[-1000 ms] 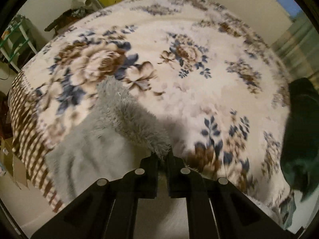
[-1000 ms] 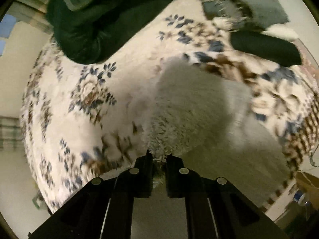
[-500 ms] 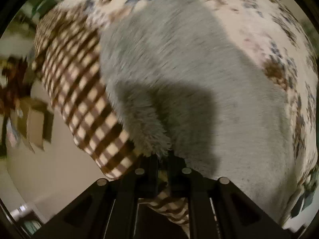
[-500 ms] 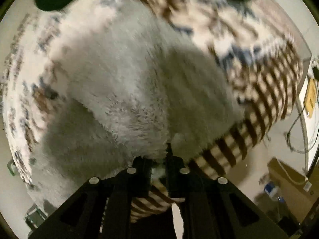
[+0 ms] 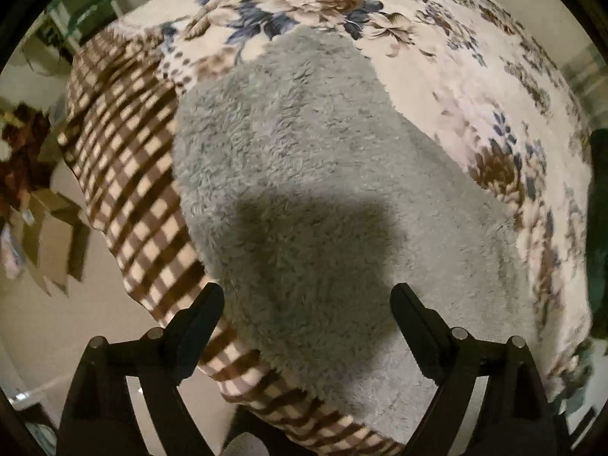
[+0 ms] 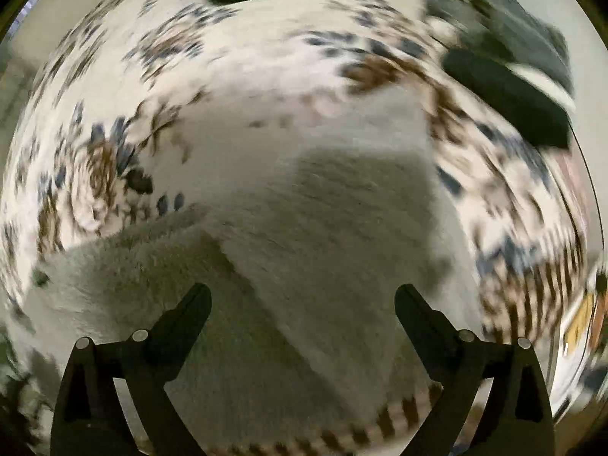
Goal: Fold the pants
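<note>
Both of my grippers have let go since a moment ago: my left gripper [image 5: 307, 302] gapes wide above the pants [image 5: 304, 174], and my right gripper [image 6: 303, 304] is spread too. Folded, the pants lie on the blanket [image 5: 448, 76] at its checked border [image 5: 125, 174].

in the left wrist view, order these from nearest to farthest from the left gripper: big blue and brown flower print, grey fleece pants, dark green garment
1. grey fleece pants: directly ahead of the left gripper, between its open jaws.
2. dark green garment: far right edge.
3. big blue and brown flower print: top of the bed, beyond the pants.
</note>
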`<state>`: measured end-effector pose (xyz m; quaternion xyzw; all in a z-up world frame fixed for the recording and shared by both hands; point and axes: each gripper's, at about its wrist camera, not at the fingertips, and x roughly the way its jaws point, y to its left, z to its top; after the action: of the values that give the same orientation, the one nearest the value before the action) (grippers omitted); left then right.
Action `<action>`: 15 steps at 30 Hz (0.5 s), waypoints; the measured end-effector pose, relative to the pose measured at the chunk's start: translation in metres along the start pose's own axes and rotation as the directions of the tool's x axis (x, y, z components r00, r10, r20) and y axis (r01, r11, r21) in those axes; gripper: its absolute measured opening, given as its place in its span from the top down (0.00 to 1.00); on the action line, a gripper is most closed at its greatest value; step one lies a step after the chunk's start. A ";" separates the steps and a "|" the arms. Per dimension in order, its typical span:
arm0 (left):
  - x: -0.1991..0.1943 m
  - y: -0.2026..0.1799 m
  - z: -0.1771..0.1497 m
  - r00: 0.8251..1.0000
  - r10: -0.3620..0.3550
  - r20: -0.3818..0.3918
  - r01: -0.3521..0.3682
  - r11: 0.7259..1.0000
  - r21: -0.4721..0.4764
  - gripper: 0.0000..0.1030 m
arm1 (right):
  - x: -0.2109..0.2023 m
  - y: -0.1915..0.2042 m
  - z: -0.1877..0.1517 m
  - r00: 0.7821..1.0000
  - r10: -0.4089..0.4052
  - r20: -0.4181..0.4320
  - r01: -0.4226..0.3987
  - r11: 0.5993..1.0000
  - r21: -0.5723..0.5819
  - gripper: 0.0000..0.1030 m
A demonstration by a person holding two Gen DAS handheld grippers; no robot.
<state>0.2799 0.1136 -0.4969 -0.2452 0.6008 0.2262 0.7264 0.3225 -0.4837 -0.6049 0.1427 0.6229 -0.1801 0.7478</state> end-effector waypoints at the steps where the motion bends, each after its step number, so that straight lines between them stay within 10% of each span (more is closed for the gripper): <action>1: -0.001 -0.005 0.002 1.000 0.010 0.012 -0.011 1.000 0.019 0.13 | -0.001 0.001 -0.002 1.000 -0.016 0.014 0.016 1.000 0.009 0.25; 2: 0.003 0.001 0.001 1.000 0.024 0.017 -0.025 0.999 0.031 0.13 | 0.000 -0.006 -0.005 0.999 -0.047 0.010 0.047 0.998 0.039 0.68; 3: 0.003 0.000 0.000 0.999 0.035 0.020 -0.036 0.999 0.039 0.13 | -0.002 -0.019 -0.009 0.997 -0.080 0.005 0.079 0.993 0.091 0.88; 10: -0.001 0.017 0.006 1.000 0.018 0.012 -0.019 1.000 0.008 0.13 | -0.019 -0.151 -0.035 0.975 -0.195 -0.107 0.223 0.866 0.448 0.86; 15: 0.001 0.031 0.011 1.000 -0.001 -0.019 0.001 1.000 -0.002 0.13 | -0.044 -0.121 -0.039 0.998 -0.051 -0.027 0.057 0.907 0.418 0.37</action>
<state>0.2692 0.1443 -0.4983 -0.2486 0.6071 0.2242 0.7207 0.2268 -0.5709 -0.5674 0.2837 0.5791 -0.3289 0.6899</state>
